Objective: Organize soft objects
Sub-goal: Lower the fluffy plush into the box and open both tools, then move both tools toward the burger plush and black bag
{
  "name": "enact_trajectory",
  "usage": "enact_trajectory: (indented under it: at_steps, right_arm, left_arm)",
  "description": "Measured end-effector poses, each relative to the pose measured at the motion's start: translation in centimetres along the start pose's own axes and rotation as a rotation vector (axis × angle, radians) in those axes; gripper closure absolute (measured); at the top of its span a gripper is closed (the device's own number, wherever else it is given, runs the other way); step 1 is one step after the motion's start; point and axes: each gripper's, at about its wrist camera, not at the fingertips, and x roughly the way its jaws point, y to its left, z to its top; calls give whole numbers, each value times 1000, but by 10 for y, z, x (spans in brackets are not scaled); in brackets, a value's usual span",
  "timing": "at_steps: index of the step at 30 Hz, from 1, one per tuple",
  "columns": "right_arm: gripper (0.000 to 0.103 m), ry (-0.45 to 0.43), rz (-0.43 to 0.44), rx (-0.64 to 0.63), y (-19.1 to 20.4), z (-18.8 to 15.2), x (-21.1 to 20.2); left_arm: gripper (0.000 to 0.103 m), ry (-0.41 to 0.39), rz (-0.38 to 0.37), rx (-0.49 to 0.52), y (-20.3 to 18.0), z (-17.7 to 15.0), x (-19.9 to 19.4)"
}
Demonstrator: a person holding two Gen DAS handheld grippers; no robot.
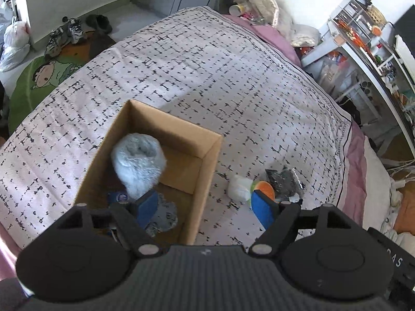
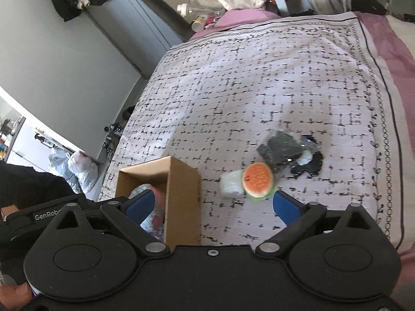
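Observation:
An open cardboard box stands on the patterned bedspread. Inside it lie a fluffy pale blue plush, a grey soft item and other partly hidden things. My left gripper is open, one finger over the box and the other outside it, with nothing between them. To the right of the box lie a burger plush, a white soft bundle and a dark bagged item. My right gripper is wide open and empty, in front of the box and the burger.
A green cartoon rug, shoes and plastic bags lie on the floor left of the bed. Bottles and clutter sit at the bed's far end. A crowded white shelf stands right. A person's sleeve and hand show at left.

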Motion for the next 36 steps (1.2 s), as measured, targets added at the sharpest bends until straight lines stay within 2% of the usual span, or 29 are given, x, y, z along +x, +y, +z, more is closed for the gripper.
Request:
enact_trajectory:
  at_steps: [17,31,34,36]
  right_arm:
    - [4,-19,-16,94,-75,11,-14]
    - [5,-35,-28,153,-123,22,-11]
    - [8,-37,-20,171,-133,24,-6]
    - [16,-19,-7,209,-142,24,1]
  left_arm:
    - [26,27,-3,64,-57,-18,17]
    - [26,50,-8,62,-96,-23,48]
    - [26,53,-9,59,-102,-22,56]
    - [26,47,-12,59,-104,-23,61]
